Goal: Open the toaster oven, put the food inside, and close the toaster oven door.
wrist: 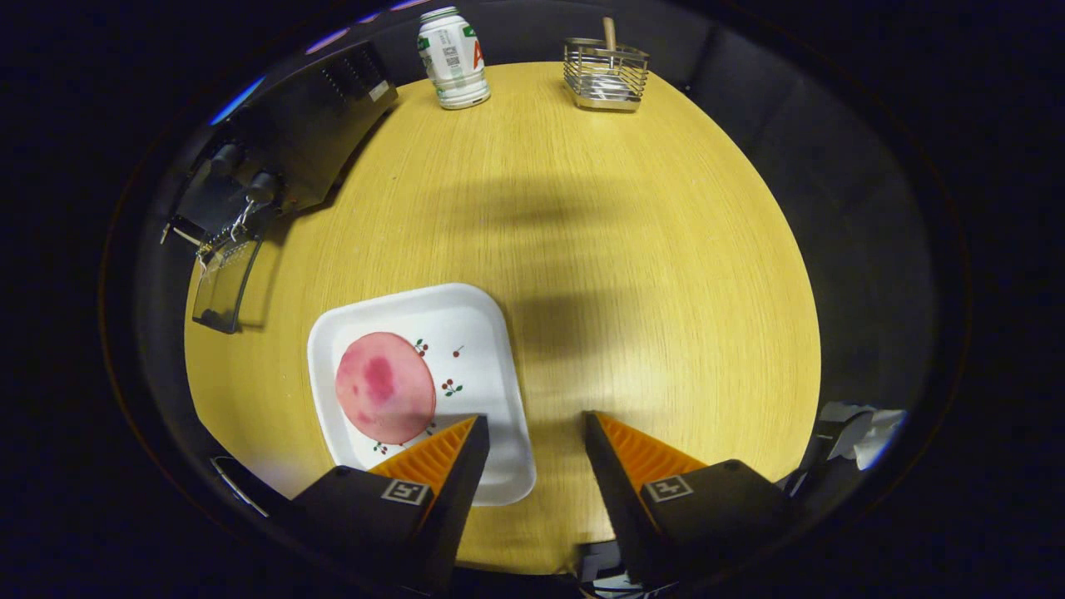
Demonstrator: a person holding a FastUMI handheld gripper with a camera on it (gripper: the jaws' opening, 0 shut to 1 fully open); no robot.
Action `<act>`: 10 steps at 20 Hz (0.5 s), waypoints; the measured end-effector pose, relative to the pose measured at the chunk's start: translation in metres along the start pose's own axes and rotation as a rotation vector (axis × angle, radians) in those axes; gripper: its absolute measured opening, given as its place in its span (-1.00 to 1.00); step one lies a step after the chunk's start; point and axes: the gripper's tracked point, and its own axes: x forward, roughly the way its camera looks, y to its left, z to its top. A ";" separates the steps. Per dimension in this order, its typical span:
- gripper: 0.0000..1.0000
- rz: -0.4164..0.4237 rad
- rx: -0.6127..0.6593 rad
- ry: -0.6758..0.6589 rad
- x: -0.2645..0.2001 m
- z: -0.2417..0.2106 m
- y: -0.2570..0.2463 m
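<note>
Item: round pink slice of food (385,398) on the white square cherry-print plate (466,333), lying just ahead-left of your gripper (532,428) (fingers spread, holding nothing), black toaster oven (291,141) well beyond.

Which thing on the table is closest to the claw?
The white plate with the pink food. One finger of the open claw overlaps its corner; the bottle and wire basket stand far beyond.

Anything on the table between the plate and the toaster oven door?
No. In the gripper view, only bare wooden table lies between the white plate holding the pink food slice and the open toaster oven door. The gripper is open, holding nothing.
</note>
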 end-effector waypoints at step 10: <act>-0.80 0.106 0.036 0.046 0.000 -0.007 0.011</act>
